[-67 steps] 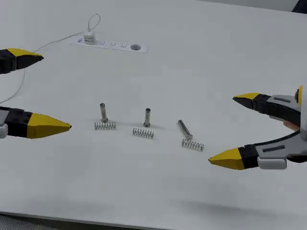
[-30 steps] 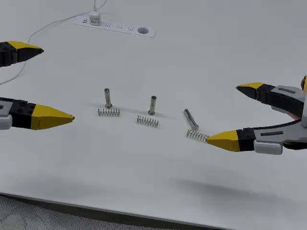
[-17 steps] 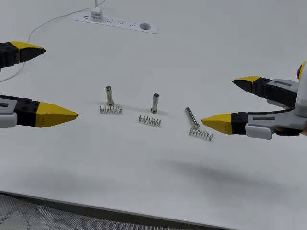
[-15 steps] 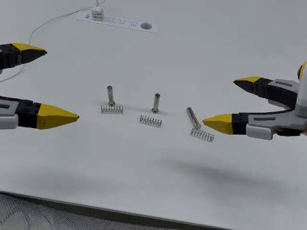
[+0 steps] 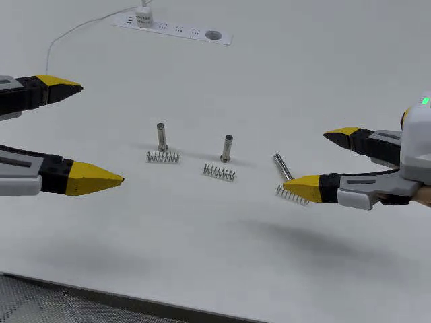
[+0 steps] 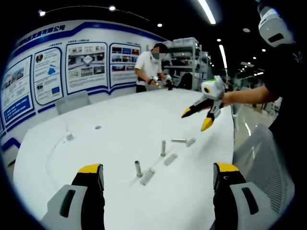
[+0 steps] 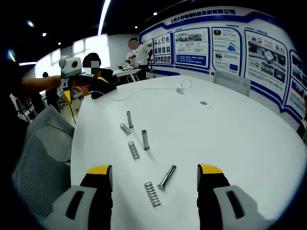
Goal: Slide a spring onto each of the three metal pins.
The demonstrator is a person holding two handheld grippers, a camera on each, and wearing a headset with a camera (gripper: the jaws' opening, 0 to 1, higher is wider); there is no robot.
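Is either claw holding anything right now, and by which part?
Nothing is held. The left claw and right claw are both open and empty; the right one hovers by the lying pin and a spring.

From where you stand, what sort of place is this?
Probably a company lab or demo hall: large printed display boards, storage shelves behind, and a big white table used as a workbench.

Large white round table (image 5: 202, 256) with a matt top; a white power strip (image 5: 176, 29) lies near its far edge. Walls carry blue-and-white display boards (image 7: 230, 43). Dark ceiling, bright strip lights (image 6: 207, 10). Grey mesh chair (image 7: 41, 153) just beside the table. Grey shelving racks (image 6: 192, 52) stand beyond.
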